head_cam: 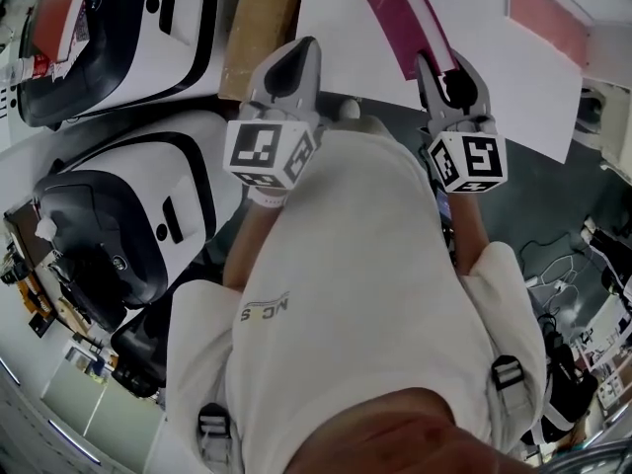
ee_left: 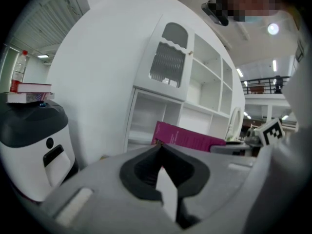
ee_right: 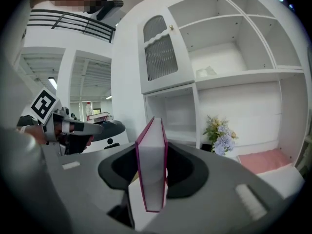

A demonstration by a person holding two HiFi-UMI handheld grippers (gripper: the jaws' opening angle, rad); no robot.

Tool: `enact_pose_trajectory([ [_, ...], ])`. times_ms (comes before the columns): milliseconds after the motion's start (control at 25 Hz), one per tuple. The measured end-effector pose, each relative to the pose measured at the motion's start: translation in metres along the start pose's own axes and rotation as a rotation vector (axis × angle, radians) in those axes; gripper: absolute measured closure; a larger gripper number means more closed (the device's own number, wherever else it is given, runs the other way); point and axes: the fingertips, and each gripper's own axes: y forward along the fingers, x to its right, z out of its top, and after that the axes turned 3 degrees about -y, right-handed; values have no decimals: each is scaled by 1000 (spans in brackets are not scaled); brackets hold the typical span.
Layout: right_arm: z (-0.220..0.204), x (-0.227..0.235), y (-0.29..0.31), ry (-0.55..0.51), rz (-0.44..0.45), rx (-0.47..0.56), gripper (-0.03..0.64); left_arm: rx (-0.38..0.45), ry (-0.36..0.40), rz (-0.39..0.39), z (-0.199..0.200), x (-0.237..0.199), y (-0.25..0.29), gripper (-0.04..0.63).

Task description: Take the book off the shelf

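A magenta-covered book (ee_right: 152,179) with white pages stands on edge between the jaws of my right gripper (ee_right: 152,147), which is shut on its lower end. In the head view the book (head_cam: 390,13) slants up and left from that gripper (head_cam: 441,67), in front of the white shelf unit (head_cam: 513,77). My left gripper (head_cam: 299,55) is level beside it on the left, jaws shut and holding nothing. The left gripper view shows its closed tips (ee_left: 159,147), with the book (ee_left: 190,138) off to the right, away from the shelf unit (ee_left: 161,111).
Two white machines with black fronts (head_cam: 128,28) (head_cam: 118,225) stand at the left; one carries stacked books (ee_left: 29,91). A brown board (head_cam: 262,23) leans near the shelf. Flowers (ee_right: 220,135) and a pink cushion (ee_right: 263,160) fill the lower right compartment.
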Motion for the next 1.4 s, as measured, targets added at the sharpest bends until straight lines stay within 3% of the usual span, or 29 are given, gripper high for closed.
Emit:
enact_pose_trajectory([
  [680,19,6,-4,2,57,0,474,-1,33,-47,3,13,5,595],
  [1400,17,0,-6,21,55,3,474,-20,27,-67,-2,17,7,595],
])
